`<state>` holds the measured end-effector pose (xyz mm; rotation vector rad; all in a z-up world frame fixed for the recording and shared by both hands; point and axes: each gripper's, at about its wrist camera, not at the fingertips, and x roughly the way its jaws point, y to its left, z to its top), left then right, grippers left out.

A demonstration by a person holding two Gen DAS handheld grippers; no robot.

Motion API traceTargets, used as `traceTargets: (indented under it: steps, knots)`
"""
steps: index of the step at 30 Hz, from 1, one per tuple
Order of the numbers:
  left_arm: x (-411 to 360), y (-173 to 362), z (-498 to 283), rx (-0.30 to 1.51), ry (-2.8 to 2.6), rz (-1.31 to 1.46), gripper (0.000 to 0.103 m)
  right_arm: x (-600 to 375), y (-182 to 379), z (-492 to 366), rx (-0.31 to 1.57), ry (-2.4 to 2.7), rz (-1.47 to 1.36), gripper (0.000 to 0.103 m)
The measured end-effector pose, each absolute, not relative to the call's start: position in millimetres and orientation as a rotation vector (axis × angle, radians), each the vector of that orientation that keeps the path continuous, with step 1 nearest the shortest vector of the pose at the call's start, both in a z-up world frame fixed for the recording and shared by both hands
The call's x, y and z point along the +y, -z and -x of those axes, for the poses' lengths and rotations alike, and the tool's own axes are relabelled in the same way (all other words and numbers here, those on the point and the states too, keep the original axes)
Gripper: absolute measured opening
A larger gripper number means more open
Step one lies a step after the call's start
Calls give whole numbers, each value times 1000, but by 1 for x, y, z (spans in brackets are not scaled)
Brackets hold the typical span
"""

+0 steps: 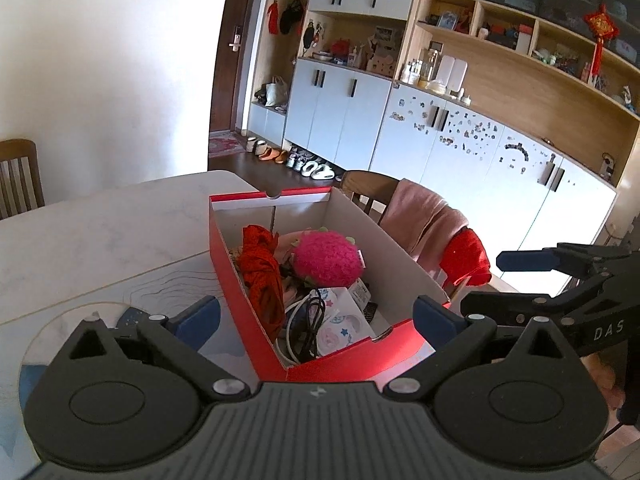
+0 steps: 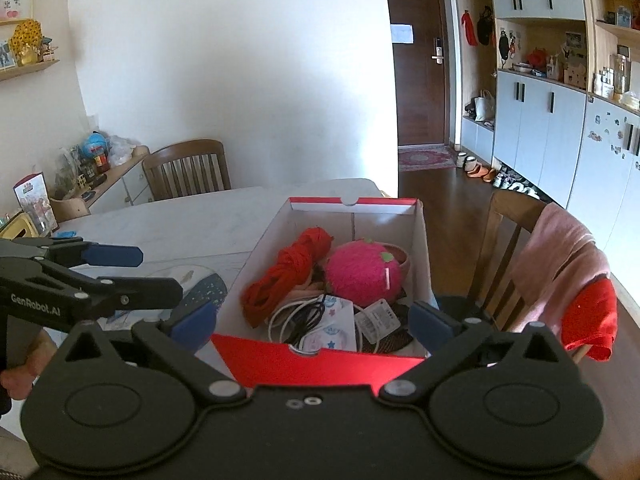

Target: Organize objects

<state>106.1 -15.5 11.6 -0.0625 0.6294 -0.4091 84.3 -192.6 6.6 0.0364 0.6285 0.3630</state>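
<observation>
Marble-white table [image 2: 168,220] carries one red cardboard box [image 2: 320,364] near its right edge, already holding one pink plush ball [image 2: 362,276], one red cloth bundle [image 2: 288,272], and one white cable [image 2: 286,314]; sorting looks nearly finished. Left gripper [image 1: 316,320] and right gripper [image 2: 314,320] hover wide open, empty.

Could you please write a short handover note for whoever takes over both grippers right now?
Left gripper: open, holding nothing, at the box's near corner.
Right gripper: open, holding nothing, at the box's near end.
The red box stands open on the table. In it lie a pink plush ball, red cloth, white cable and small packets.
Left: whether anything outside the box still needs organizing cannot be told.
</observation>
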Motion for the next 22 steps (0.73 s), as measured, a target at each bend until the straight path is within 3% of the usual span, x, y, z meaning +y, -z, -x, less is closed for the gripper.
traceTargets:
  steps: [22]
  knots:
    - [-7,-6,-91,625,395,14,103,-185,-3,-68,656,-327,-46,102]
